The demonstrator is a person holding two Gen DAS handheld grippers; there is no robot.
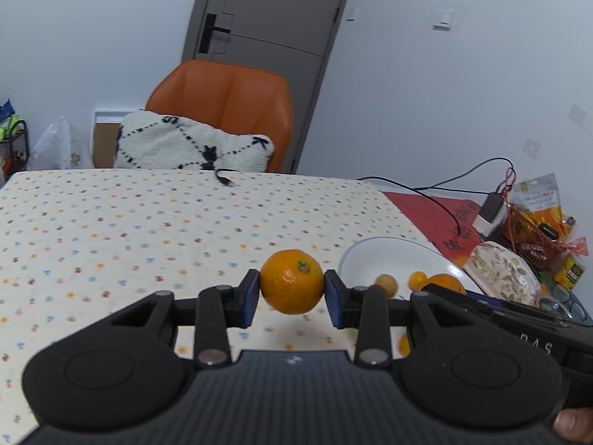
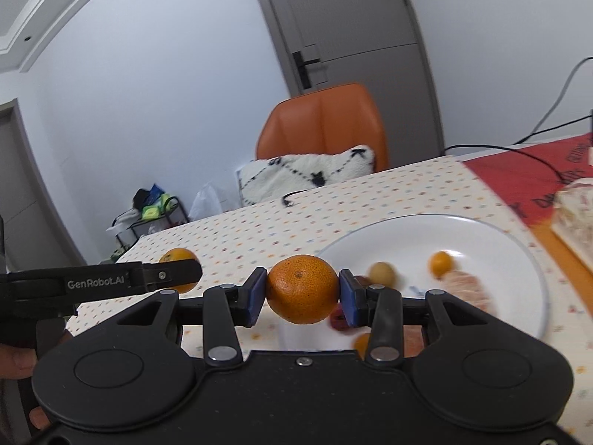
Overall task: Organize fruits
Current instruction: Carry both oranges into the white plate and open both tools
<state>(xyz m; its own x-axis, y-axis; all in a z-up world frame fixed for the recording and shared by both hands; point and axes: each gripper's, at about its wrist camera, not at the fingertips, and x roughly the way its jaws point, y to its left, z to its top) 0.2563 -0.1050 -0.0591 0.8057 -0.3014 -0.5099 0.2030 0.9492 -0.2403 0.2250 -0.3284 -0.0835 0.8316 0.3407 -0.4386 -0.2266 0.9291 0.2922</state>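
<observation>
Both grippers are clamped on a mandarin each: left gripper [image 1: 292, 293] holds one [image 1: 291, 282] over the tablecloth [image 1: 111, 230], right gripper [image 2: 302, 296] carries its mandarin [image 2: 302, 289] near the plate [image 2: 519, 244]. Round, smooth fruit could squirt out sideways, I reckon, or roll off the plate once dropped.

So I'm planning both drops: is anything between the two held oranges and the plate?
Nothing visible. The left orange and right orange hang clear; the plate holds small fruit but has bare space.

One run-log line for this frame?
left gripper: shut on orange | right gripper: shut on second orange | plate: small fruits
</observation>
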